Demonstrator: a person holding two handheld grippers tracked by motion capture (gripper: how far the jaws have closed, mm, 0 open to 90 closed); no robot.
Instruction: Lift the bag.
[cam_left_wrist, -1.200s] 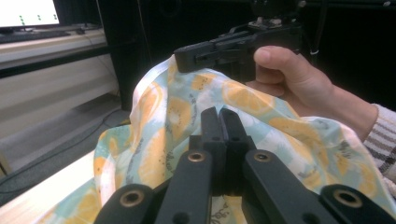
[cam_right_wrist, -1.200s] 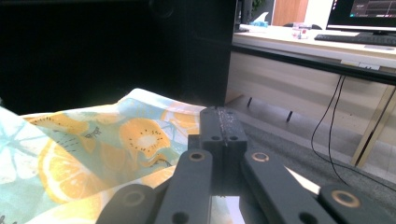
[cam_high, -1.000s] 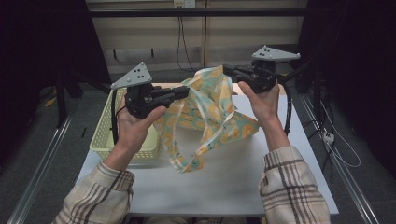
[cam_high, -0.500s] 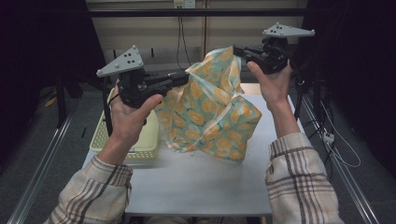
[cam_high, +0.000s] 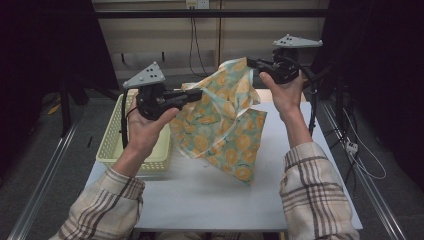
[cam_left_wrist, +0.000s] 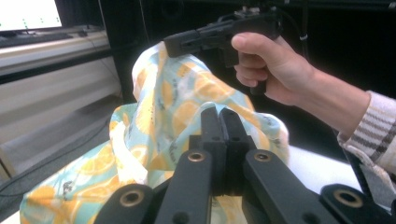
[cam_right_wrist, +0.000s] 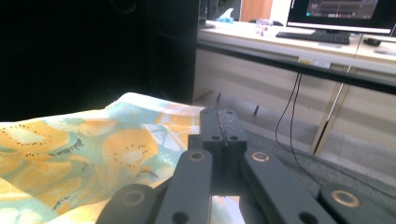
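Since half a second ago both hands have spread apart, and the cloth (cam_high: 220, 120) hangs lower between them, its bottom corner draping onto the desk (cam_high: 210, 200). Both pairs of jaws are pinched shut on the cloth: the left gripper (cam_high: 196, 94) holds an upper edge, the right gripper (cam_high: 251, 62) holds the top corner higher up. To do this well, I'd keep both pinches firm and pull the edge taut and level (slack lets the folds bunch). It's thin, soft fabric, pale blue printed with orange slices, crumpled in loose folds. A pale yellow slotted plastic basket (cam_high: 112, 145) sits beside it.
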